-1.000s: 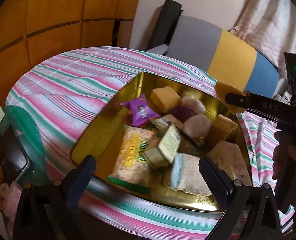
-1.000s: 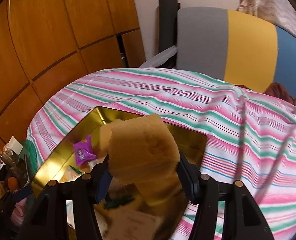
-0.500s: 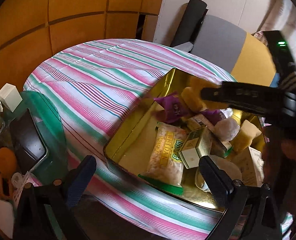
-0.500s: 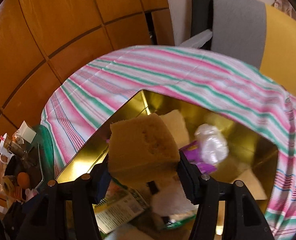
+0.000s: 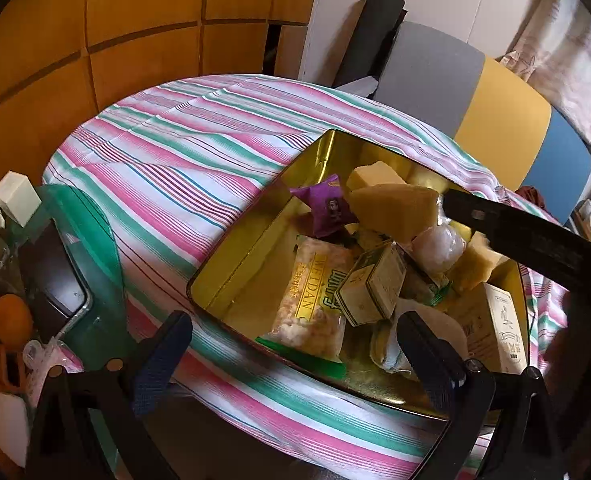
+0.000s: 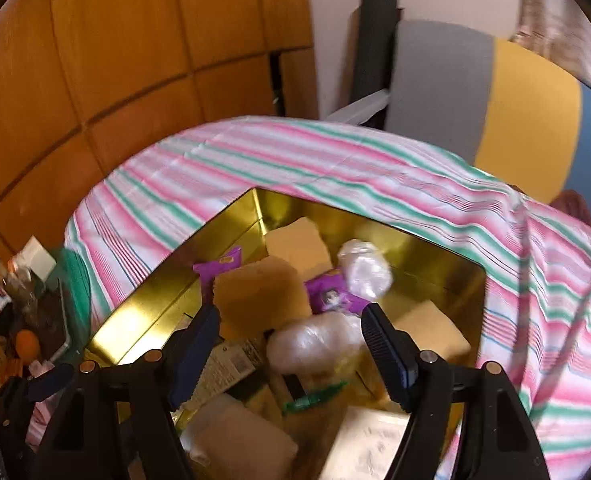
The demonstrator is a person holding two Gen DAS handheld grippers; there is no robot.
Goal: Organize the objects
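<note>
The right tool (image 6: 291, 330), its jaws just opening, stands spread over the gold tin (image 6: 135, 320) on the striped tabletop (image 5: 167, 168); the yellow sponge (image 6: 261, 294) sits loose against its left finger, above the pile. The left tool (image 5: 291, 354) hangs spread and empty at the tin's near rim. Purple packets (image 6: 331, 298), wrapped balls (image 6: 365, 268) and boxes (image 5: 371, 290) crowd the tin.
</note>
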